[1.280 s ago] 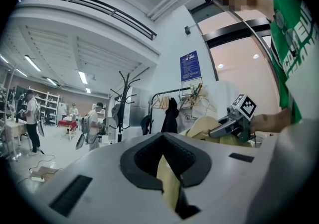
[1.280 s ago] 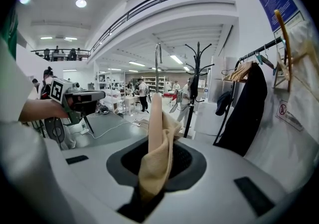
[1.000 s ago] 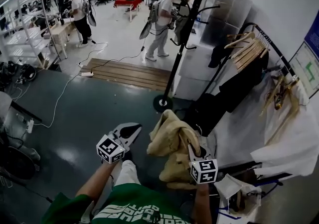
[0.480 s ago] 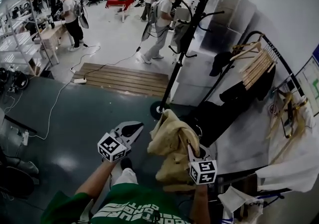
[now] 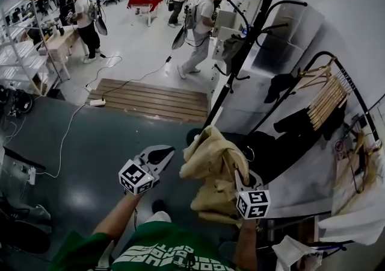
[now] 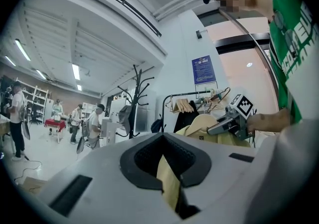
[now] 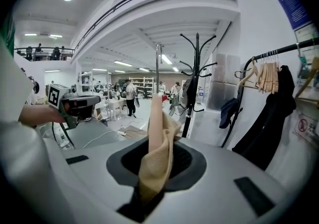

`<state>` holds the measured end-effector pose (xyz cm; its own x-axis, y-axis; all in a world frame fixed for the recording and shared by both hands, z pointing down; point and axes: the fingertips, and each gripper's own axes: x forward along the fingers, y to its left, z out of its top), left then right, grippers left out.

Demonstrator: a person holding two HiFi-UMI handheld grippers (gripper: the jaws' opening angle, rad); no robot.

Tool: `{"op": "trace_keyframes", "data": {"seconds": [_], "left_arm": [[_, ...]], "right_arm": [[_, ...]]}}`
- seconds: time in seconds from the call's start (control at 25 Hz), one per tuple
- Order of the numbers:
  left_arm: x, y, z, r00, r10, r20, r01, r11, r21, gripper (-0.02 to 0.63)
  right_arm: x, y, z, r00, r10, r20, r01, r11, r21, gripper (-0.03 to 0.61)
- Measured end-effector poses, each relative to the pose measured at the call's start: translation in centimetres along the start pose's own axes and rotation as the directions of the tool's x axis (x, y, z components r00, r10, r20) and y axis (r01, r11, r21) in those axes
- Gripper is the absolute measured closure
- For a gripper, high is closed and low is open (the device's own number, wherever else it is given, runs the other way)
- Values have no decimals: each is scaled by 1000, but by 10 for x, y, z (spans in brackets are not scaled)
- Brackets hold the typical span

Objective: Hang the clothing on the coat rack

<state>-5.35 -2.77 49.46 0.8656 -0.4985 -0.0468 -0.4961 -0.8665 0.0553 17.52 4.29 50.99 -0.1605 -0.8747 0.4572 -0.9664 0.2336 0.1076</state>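
Observation:
A tan jacket (image 5: 212, 164) hangs bunched between my two grippers, in front of my body. In the head view my left gripper (image 5: 159, 156) grips the jacket's left edge and my right gripper (image 5: 242, 174) grips its right side. In the left gripper view a strip of tan cloth (image 6: 168, 183) is pinched in the shut jaws of my left gripper (image 6: 164, 162). Seen from the right gripper view, my right gripper (image 7: 157, 162) is shut on a fold of tan cloth (image 7: 158, 138). The black coat rack (image 5: 243, 53) stands just beyond the jacket, its base partly hidden behind it; the coat rack (image 7: 196, 68) carries a dark bag.
A black clothes rail (image 5: 337, 71) with wooden hangers (image 5: 325, 96) and dark clothing (image 5: 301, 122) runs along the right wall. White cabinets (image 5: 264, 47) stand behind the rack. A wooden floor board (image 5: 150, 98) and a cable (image 5: 66, 131) lie ahead left. Several people (image 5: 201, 23) work farther off.
Both grippers have carried the jacket forward toward the coat rack. The rack and the clothes rail now sit nearer and further right in the head view, and the rack's base has slid behind the jacket.

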Motion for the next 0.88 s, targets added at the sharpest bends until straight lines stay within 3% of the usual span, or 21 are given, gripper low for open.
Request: {"op": "trace_keyframes", "data": {"seconds": [0.36,0.88], "left_arm": [[-9,67,8,1000,20,15,-20,1000,-11,611],[29,113,6,999,39,-1,-39,999,-5,611]], "right_arm": [[49,2,36,1000,-18,-4,18,1000,-5,515],[105,-12,60,1000,14,-3,-14,999,-39,515]]}}
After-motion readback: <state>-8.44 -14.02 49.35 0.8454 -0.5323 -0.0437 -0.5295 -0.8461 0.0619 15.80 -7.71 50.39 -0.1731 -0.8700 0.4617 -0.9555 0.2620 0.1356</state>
